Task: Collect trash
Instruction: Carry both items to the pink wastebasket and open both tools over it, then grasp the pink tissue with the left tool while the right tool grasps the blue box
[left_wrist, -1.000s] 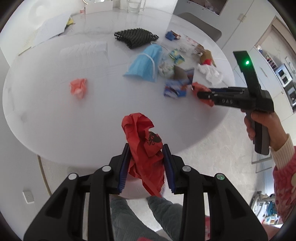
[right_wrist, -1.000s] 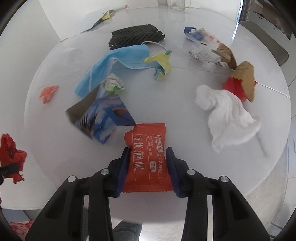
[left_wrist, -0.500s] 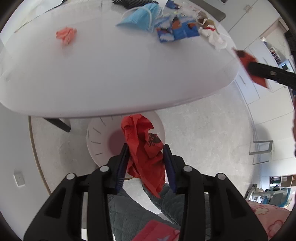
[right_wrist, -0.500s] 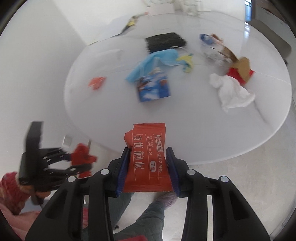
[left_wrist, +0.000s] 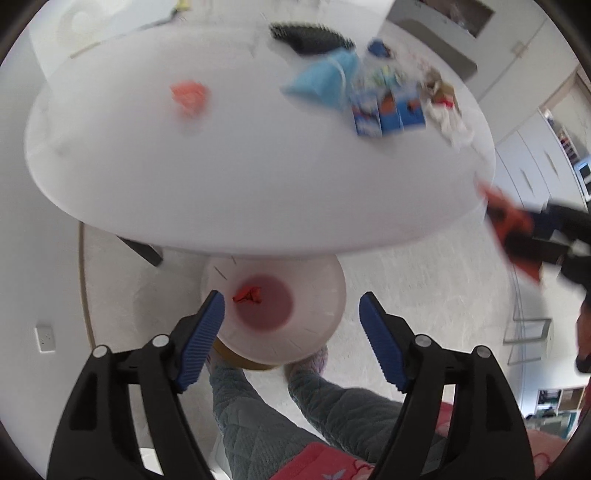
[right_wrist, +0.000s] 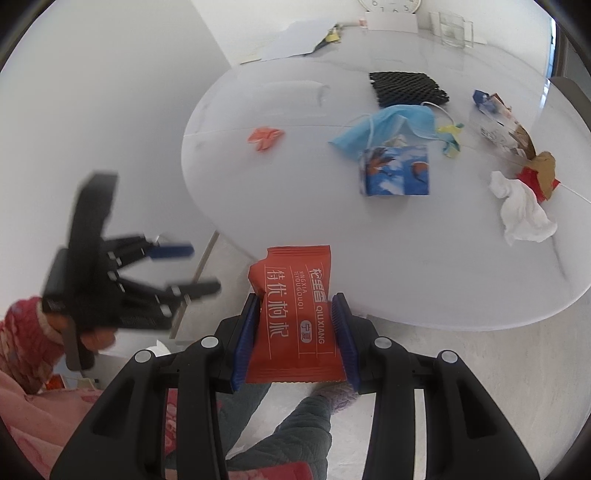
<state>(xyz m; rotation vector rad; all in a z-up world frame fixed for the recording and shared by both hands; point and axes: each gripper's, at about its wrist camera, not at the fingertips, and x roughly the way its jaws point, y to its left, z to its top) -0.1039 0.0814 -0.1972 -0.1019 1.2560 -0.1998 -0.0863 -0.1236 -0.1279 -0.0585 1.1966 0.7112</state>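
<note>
Left wrist view: left tool hung spread above the bin — red scrap lay inside. Right tool pinched an orange wrapper, not yet over the bin.

I see the crumpled red paper lying in the white bin; my orange snack wrapper sits upright, pinched flat.

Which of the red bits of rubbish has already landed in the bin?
The crumpled red paper, lying at the bottom of the white bin. The red snack packet is clamped in the right gripper; the orange-red scrap lies on the table.
</note>
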